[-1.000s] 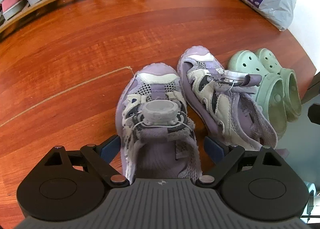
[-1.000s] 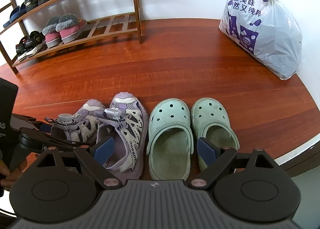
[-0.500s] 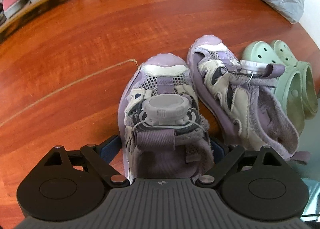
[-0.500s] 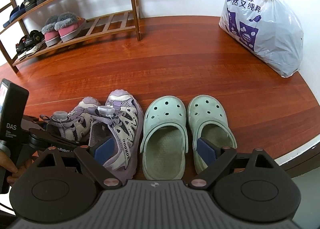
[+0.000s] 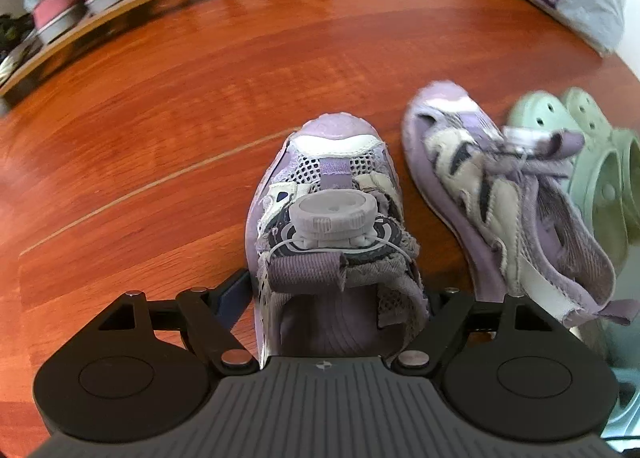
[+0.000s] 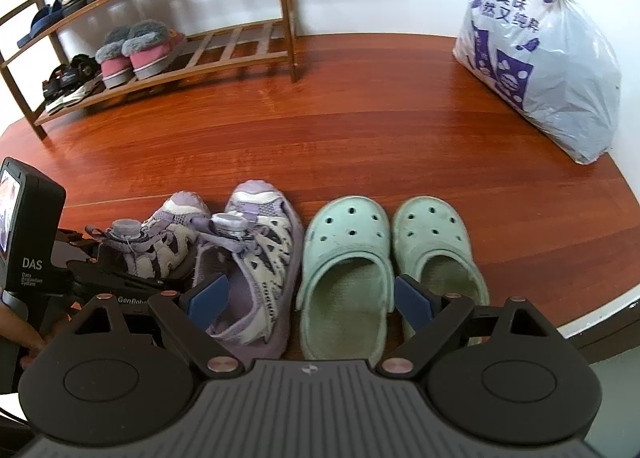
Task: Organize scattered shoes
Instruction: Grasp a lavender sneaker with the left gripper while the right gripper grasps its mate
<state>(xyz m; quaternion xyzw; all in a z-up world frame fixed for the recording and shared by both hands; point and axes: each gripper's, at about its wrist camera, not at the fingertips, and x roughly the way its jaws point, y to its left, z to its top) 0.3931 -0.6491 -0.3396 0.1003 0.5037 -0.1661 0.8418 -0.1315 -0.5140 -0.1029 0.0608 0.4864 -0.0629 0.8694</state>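
Four shoes sit in a row on the red wooden floor [image 6: 360,130], toes toward the wooden shoe rack [image 6: 224,54] at the far wall, with a white plastic bag [image 6: 536,70] off by the right-hand wall. The pair of green clogs [image 6: 384,258] takes the right end of the row. Next to it lies the right purple sandal [image 6: 256,258], leaning a little. At the left end is the left purple sandal [image 5: 332,242], and the left gripper [image 5: 336,298] has its fingers on either side of the heel, pinching it; the shoe's long axis runs straight out from the tongs toward the rack. The right gripper [image 6: 308,298] hangs spread wide above the heels of the right purple sandal and the nearer clog, gripping nothing. My guess is the held sandal travels to the rack, the left hand being the one placed for it.
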